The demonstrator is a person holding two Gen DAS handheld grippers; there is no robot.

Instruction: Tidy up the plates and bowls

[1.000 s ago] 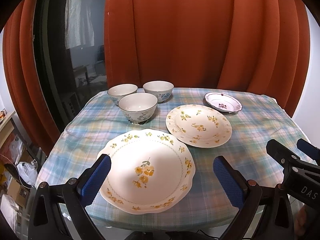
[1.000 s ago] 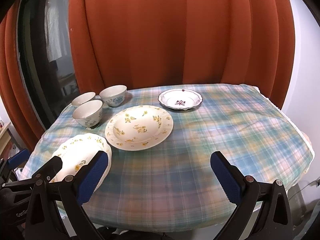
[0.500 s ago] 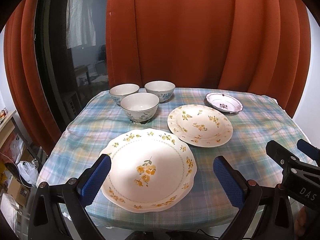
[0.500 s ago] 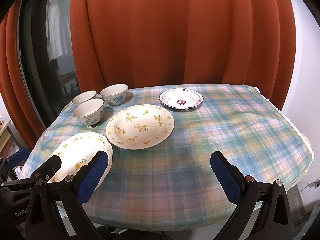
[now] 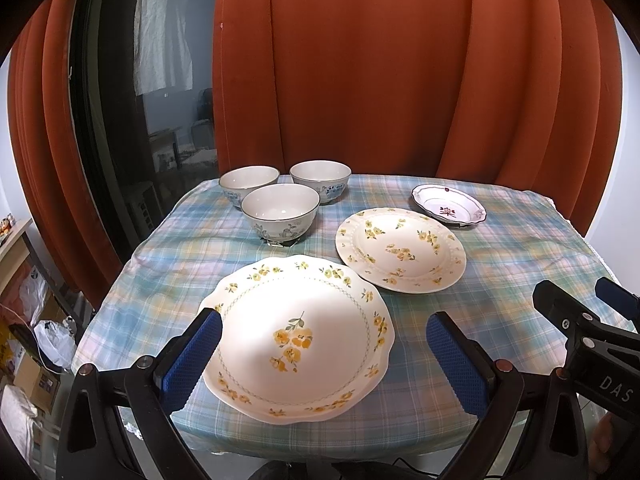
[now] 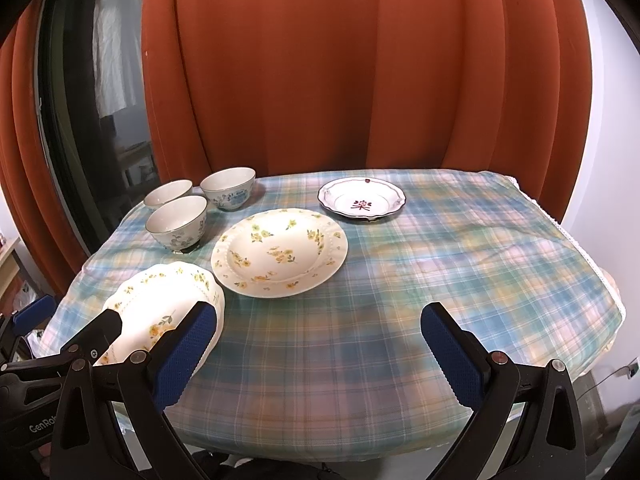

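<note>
A large scalloped plate with yellow flowers (image 5: 296, 336) (image 6: 160, 300) lies at the table's near left edge. Behind it sits a medium yellow-flowered plate (image 5: 400, 250) (image 6: 280, 252), and farther back a small plate with a red motif (image 5: 448, 209) (image 6: 362, 202). Three white bowls with blue patterns (image 5: 280, 210) (image 6: 178, 220) cluster at the back left. My left gripper (image 5: 324, 358) is open, its fingers on either side of the large plate's near part. My right gripper (image 6: 320, 354) is open above bare cloth, holding nothing.
A blue-green plaid tablecloth (image 6: 460, 272) covers the table, with bare cloth on the right half. Orange curtains (image 5: 400, 72) hang close behind. A dark window (image 5: 116, 128) is at the left. Bags and boxes (image 5: 36, 340) lie on the floor at the left.
Both views have shifted slightly: the dishes sit a little lower and nearer in the frames. Both grippers stay open; no dish has moved.
</note>
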